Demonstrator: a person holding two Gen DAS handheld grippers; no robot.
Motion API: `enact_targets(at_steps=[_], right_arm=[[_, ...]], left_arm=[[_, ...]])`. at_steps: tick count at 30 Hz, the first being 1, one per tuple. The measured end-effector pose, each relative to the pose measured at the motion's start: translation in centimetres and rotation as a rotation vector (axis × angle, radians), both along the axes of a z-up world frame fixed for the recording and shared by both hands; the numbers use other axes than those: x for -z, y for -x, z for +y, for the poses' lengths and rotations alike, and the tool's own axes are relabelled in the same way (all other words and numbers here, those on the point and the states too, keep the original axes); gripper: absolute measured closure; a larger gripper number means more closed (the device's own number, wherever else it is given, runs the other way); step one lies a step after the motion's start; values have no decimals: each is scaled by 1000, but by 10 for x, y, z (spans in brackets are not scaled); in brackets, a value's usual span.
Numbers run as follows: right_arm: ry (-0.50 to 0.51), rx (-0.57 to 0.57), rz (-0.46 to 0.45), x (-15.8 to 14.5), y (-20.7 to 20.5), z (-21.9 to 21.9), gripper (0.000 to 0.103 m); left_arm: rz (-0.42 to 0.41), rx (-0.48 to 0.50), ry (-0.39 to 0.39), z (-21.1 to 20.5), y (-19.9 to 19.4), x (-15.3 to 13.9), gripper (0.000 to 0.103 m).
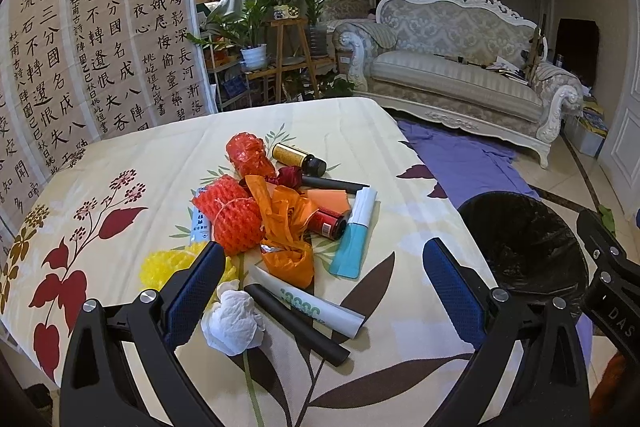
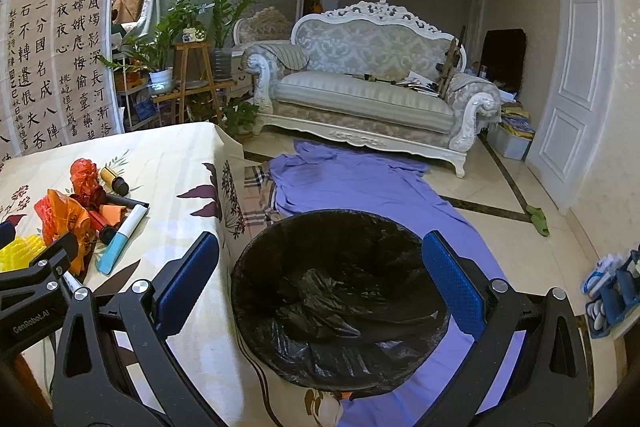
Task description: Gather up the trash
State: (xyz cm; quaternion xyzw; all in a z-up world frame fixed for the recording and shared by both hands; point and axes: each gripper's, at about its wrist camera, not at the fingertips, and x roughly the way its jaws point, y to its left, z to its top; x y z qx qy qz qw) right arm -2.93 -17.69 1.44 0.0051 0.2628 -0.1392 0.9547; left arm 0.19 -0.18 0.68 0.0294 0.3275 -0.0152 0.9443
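Note:
A heap of trash lies on the floral tablecloth [image 1: 120, 163]: red foam nets [image 1: 234, 217], an orange plastic bag [image 1: 286, 239], a yellow net [image 1: 164, 267], a crumpled white tissue [image 1: 234, 323], a black tube [image 1: 296, 323], a white-green tube [image 1: 316, 307], a blue-white tube [image 1: 356, 235] and two small bottles [image 1: 298, 159]. My left gripper [image 1: 320, 283] hovers open over the near end of the heap, holding nothing. My right gripper [image 2: 320, 275] is open above the black-lined bin [image 2: 340, 299] beside the table, with nothing between its fingers.
A purple cloth [image 2: 360, 187] covers the floor under the bin. A white carved sofa [image 2: 368, 91] stands behind, plants on wooden stands [image 2: 192, 67] to its left, a calligraphy screen [image 1: 80, 47] beside the table, a white door [image 2: 576, 87] at right.

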Motion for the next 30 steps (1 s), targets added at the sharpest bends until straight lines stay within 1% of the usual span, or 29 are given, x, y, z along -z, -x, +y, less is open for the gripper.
enact_targets(at_steps=[26,30], right_arm=[[-1,23,12,4,-1,-8,4],[0,24,15,5,-1,-9,4]], left_arm=[[9,19,-2,-6,-3,0,7],[13,22,-4,-9,-2,5,7]])
